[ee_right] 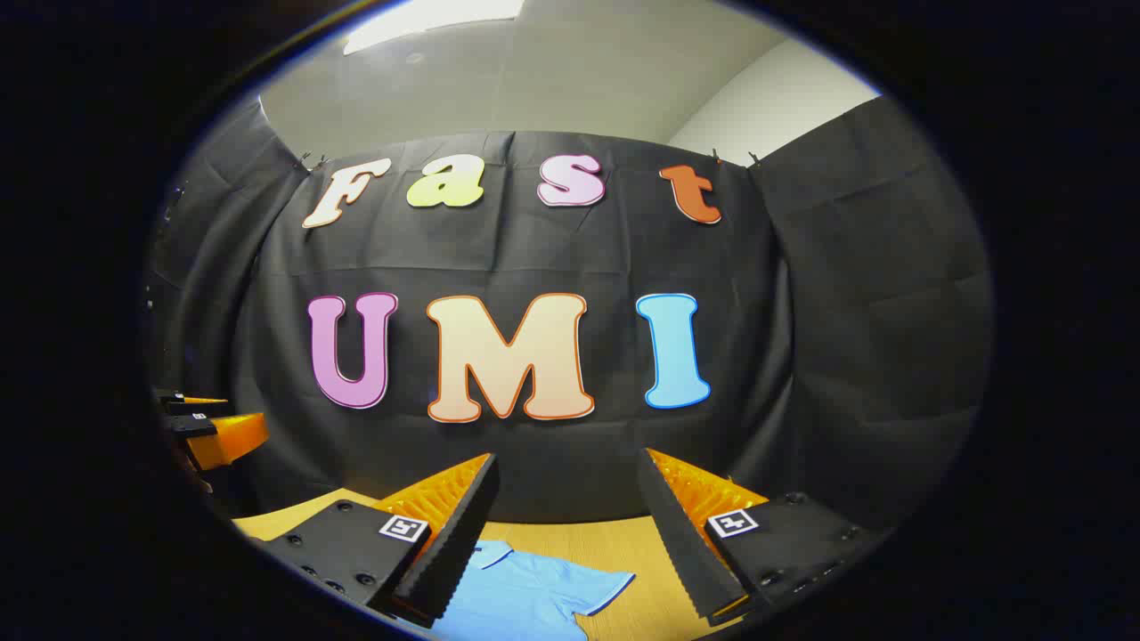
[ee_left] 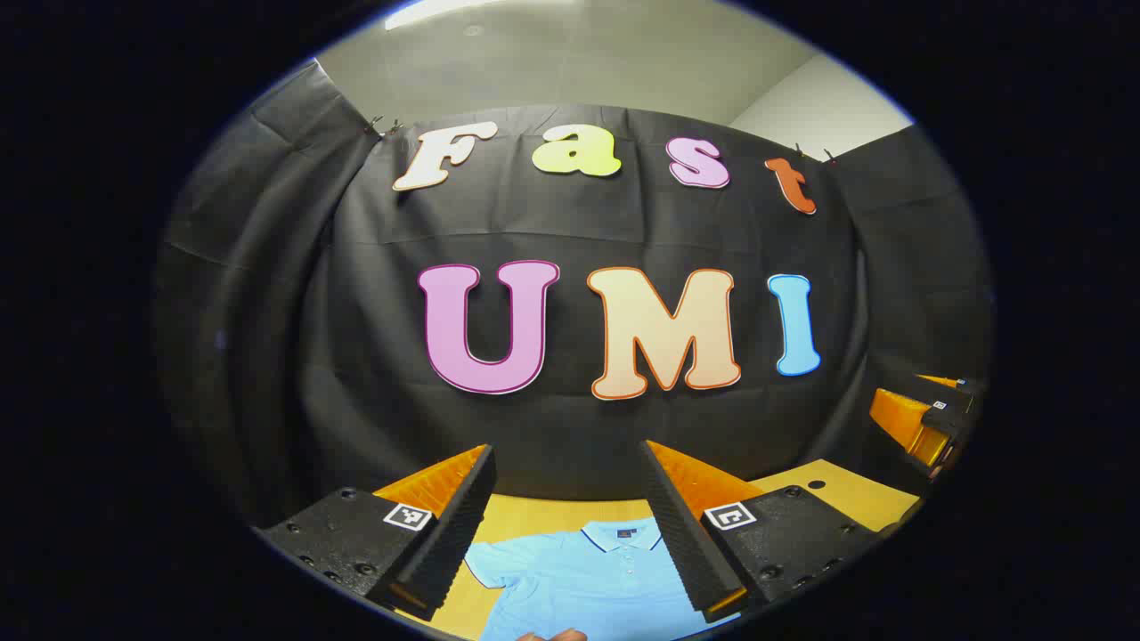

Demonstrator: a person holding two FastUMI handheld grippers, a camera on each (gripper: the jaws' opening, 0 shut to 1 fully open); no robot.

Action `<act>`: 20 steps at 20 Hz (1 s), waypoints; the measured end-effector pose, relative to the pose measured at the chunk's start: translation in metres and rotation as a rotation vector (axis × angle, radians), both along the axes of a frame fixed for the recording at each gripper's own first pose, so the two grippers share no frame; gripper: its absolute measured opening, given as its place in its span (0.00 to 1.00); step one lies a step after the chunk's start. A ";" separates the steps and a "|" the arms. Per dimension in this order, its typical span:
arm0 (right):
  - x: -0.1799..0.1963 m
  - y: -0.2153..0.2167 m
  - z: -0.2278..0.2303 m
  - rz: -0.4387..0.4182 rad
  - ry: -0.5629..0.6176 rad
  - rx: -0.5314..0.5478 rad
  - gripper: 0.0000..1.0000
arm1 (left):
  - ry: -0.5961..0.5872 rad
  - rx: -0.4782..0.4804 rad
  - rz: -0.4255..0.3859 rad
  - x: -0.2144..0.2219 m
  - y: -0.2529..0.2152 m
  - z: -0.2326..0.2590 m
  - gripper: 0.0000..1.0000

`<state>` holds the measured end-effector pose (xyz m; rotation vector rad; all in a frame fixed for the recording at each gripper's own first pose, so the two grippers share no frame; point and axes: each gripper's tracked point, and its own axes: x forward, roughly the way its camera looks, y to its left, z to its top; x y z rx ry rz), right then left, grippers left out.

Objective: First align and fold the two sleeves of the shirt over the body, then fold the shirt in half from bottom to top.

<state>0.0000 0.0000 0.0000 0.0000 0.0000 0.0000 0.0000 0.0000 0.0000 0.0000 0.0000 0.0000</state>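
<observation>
The shirt [ee_left: 583,574] lies flat on the surface [ee_left: 850,494], collar toward the booth wall [ee_left: 570,231], which stands behind the surface's far edge. My left claw [ee_left: 570,525] hangs above the shirt, collar between its fingers. My right claw [ee_right: 570,534] hangs over the shirt's right sleeve [ee_right: 597,588]. In the left gripper view, the right claw sits far to the right, well apart.

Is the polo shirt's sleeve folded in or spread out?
Spread out: the light blue polo shirt lies flat on the table, its sleeve extending sideways.
</observation>
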 end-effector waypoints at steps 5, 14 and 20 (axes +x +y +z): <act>0.002 -0.001 -0.001 -0.002 0.001 -0.007 0.98 | 0.008 0.002 0.015 0.002 0.005 -0.003 0.95; 0.004 0.002 -0.008 0.001 0.009 -0.016 0.98 | 0.009 0.009 0.027 0.005 0.010 -0.005 0.95; 0.010 0.005 -0.020 -0.002 0.030 -0.022 0.98 | 0.007 0.011 0.030 0.006 0.015 -0.008 0.94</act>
